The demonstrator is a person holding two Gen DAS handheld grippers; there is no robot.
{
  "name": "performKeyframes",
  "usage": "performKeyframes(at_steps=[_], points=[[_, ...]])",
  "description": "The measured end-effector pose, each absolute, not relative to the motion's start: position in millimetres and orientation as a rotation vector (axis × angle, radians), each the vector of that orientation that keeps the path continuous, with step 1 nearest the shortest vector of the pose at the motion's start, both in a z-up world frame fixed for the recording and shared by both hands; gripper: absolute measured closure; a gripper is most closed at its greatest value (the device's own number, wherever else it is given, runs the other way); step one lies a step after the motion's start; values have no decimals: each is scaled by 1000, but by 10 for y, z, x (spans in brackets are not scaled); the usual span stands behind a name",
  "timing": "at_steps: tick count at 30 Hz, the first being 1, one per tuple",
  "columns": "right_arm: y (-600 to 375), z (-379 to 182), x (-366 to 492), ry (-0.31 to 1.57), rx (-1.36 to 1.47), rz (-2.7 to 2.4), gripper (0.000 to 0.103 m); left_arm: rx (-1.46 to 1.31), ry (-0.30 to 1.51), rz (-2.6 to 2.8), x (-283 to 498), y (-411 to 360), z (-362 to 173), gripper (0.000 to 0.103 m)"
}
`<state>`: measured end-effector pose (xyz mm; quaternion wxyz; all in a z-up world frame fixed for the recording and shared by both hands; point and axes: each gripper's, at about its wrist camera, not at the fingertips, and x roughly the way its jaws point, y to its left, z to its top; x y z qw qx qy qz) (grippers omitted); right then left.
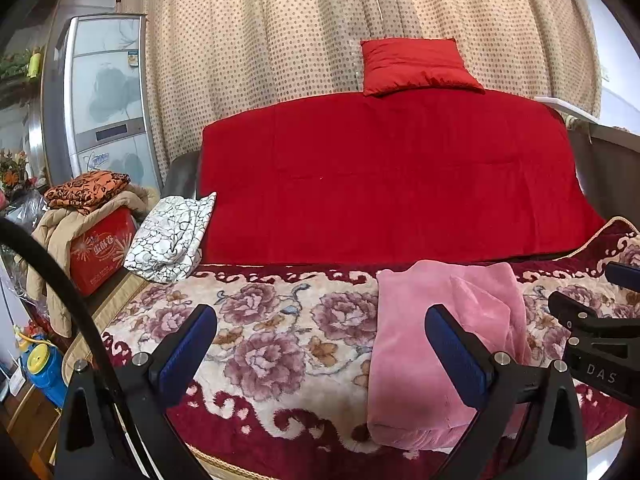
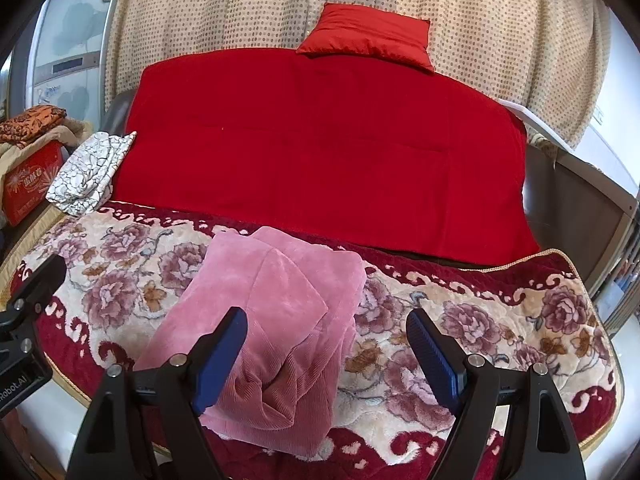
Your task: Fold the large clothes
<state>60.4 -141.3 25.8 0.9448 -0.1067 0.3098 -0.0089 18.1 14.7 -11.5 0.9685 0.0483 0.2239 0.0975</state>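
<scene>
Below, both pairs of my fingers stand wide apart and hold nothing. My left gripper (image 1: pixel 320 344) hovers over the flowered blanket (image 1: pixel 280 320), its right finger (image 1: pixel 456 352) in front of the left edge of the pink garment (image 1: pixel 444 332). My right gripper (image 2: pixel 326 344) frames the same pink garment (image 2: pixel 272 312); whether its left finger (image 2: pixel 220 356) touches the cloth I cannot tell. The garment lies as a compact, layered bundle on the blanket near the front edge, a position that keeps it within reach of both grippers. I judge that the folding is largely done, since no sleeve or hem trails loose. Behind it, a red quilt (image 1: pixel 380 176) covers the sofa back, with a red cushion (image 1: pixel 416 66) propped on top against the dotted curtain (image 1: pixel 260 28). At far left, a white patterned cloth (image 1: pixel 172 236) sits apart beside a red box (image 1: pixel 104 252) heaped with other clothes, apparently set aside.
</scene>
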Motion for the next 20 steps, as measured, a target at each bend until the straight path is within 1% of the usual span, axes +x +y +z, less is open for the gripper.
performKeyframes(at_steps=[9, 20], points=[[-1462, 295, 594, 622, -211, -21, 18, 93, 440, 175, 168, 107, -51, 0], [-1410, 212, 707, 639, -230, -27, 18, 76, 409, 132, 277, 117, -25, 0]])
